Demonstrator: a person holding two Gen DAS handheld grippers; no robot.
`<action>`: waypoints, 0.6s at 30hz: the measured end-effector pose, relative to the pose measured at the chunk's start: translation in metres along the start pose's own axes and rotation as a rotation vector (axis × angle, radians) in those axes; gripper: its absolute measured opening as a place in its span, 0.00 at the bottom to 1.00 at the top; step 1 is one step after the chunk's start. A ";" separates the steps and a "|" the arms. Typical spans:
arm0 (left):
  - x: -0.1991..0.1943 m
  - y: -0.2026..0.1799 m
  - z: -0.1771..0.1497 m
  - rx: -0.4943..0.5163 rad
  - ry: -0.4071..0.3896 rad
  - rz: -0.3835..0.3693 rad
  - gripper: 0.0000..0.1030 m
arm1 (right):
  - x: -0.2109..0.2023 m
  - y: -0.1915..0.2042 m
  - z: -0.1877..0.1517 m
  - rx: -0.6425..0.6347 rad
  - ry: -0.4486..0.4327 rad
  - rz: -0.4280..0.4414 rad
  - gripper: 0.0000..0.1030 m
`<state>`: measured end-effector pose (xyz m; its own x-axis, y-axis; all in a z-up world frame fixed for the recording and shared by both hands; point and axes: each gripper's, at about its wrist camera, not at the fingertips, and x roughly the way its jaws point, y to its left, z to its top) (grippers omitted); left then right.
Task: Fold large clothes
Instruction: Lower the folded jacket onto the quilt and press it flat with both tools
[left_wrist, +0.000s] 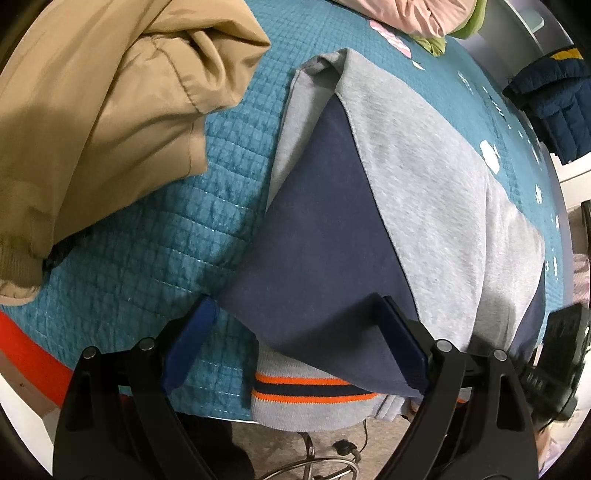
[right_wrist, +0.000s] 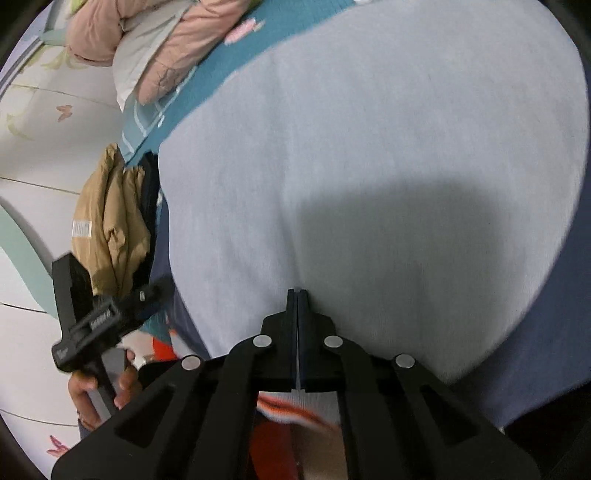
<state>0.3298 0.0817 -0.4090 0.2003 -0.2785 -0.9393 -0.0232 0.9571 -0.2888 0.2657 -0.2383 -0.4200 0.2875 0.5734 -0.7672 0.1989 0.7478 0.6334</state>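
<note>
Between my left gripper's (left_wrist: 295, 343) spread fingers lies the sweatshirt's (left_wrist: 424, 192) navy corner, unpinched; the garment's long axis runs forward-right on the quilt (left_wrist: 155, 236). My right gripper (right_wrist: 297, 295) is pressed together, apparently pinching its grey hem, so nearer.

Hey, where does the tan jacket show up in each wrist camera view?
Left wrist view: the tan jacket fills the upper left, lying on the teal quilt to the left of the grey and navy sweatshirt.
Right wrist view: it is small at the middle left edge, beyond the sweatshirt's left edge.
Shared landmark: the sweatshirt's orange-striped hem band, low in both views.
</note>
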 end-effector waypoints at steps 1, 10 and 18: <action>0.000 0.000 -0.001 -0.002 0.000 -0.002 0.86 | 0.000 -0.001 -0.003 -0.003 -0.002 -0.004 0.00; -0.003 0.010 -0.005 -0.048 0.009 -0.021 0.86 | -0.002 -0.003 -0.010 0.007 -0.020 0.008 0.00; -0.007 0.003 -0.019 -0.028 0.044 0.007 0.69 | -0.006 -0.008 -0.015 0.004 -0.041 0.056 0.03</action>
<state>0.3101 0.0851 -0.4063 0.1563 -0.2758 -0.9484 -0.0522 0.9566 -0.2868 0.2486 -0.2423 -0.4219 0.3364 0.6002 -0.7257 0.1851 0.7134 0.6758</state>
